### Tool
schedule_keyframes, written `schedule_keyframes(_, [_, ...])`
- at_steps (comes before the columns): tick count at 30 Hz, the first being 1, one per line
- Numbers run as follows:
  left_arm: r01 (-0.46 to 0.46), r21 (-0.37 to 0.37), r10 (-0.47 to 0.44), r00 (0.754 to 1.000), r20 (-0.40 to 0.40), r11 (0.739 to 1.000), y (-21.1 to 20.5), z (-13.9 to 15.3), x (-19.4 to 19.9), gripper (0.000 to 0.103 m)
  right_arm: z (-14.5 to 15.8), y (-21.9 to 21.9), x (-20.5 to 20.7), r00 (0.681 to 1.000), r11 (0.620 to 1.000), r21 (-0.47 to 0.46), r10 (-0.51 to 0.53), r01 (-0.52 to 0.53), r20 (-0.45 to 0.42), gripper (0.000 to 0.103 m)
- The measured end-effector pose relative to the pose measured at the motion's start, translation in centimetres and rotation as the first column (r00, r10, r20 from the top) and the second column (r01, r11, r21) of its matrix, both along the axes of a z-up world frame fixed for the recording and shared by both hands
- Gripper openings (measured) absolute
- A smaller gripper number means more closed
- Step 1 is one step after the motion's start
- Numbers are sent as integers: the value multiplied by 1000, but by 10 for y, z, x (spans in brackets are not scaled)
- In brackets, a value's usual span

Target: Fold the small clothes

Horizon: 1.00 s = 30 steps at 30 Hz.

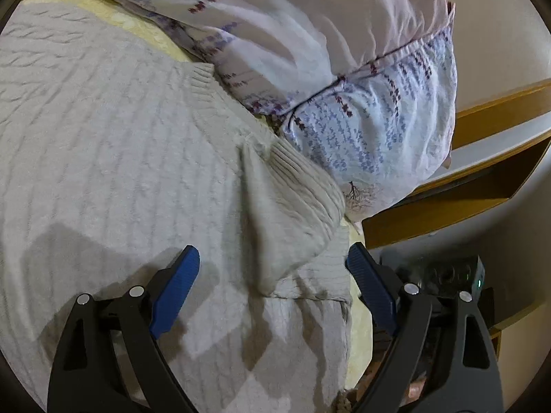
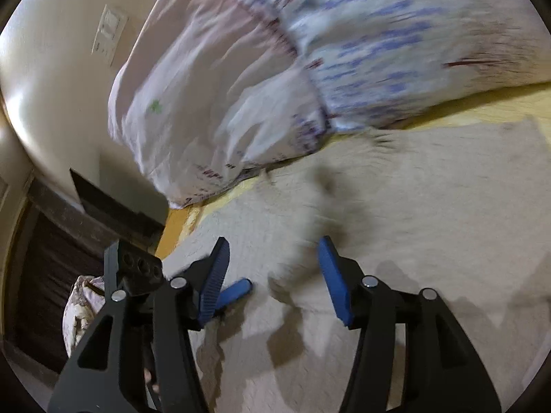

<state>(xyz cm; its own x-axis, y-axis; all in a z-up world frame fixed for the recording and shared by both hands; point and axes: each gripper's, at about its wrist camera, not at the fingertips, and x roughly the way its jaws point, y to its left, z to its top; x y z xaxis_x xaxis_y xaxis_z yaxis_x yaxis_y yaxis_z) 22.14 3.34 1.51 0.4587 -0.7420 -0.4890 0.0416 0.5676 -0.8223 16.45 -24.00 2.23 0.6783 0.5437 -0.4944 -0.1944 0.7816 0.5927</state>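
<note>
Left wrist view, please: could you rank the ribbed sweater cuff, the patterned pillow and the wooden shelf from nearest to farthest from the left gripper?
From the left gripper:
1. Ribbed sweater cuff, just ahead between the fingers.
2. Patterned pillow, behind the cuff.
3. Wooden shelf, far right by the wall.

Pillow (image 2: 310, 51) motion-blurred; sweater (image 1: 103, 137) cut by frame edge.

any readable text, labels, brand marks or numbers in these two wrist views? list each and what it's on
None readable in either view.
Pillow: printed pattern only, no lettering.
Knit sweater: no tag or label showing.
Wall plate: any marks blurred, unreadable.
Left gripper and right gripper: no visible markings.
</note>
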Motion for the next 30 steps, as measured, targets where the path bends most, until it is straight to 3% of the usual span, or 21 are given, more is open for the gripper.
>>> schedule_keyframes(4, [17,35,-16,999,-32,999,-10,0,25,83,-2,-28,-22,996,996,2,-93,93,3,58])
schedule_keyframes(7, [9,28,-6,995,-100,1000,-14,-9,46,77,-10,-49,-37,990,990,13,-143,144,-14,60])
schedule_keyframes(9, [11,21,-9,995,-98,1000,-16,-8,52,73,-15,-61,-46,986,985,26,-167,168,-25,60])
schedule_keyframes(11, [16,-30,-19,993,-116,999,-19,-12,58,63,-19,-68,-49,982,982,32,-186,187,-29,61])
schedule_keyframes(14, [-21,-103,5,987,-158,994,-18,-23,61,55,-24,-77,-53,978,978,47,-204,205,-36,62])
schedule_keyframes(18, [-82,-230,43,985,-169,970,-6,-32,58,54,-26,-79,-55,979,978,51,-200,202,-37,63])
schedule_keyframes(19, [-116,-293,67,982,-174,949,-2,-36,57,54,-27,-78,-54,980,979,53,-197,199,-39,63])
schedule_keyframes(21, [-135,-348,74,980,-182,928,2,-41,55,54,-29,-78,-52,981,980,58,-190,192,-43,63])
schedule_keyframes(27, [-171,-379,107,977,-183,910,5,-44,49,50,-33,-71,-50,984,983,59,-171,174,-55,64])
schedule_keyframes(30, [-203,-431,124,971,-203,879,8,-54,46,36,-34,-70,-50,984,984,55,-169,172,-55,64])
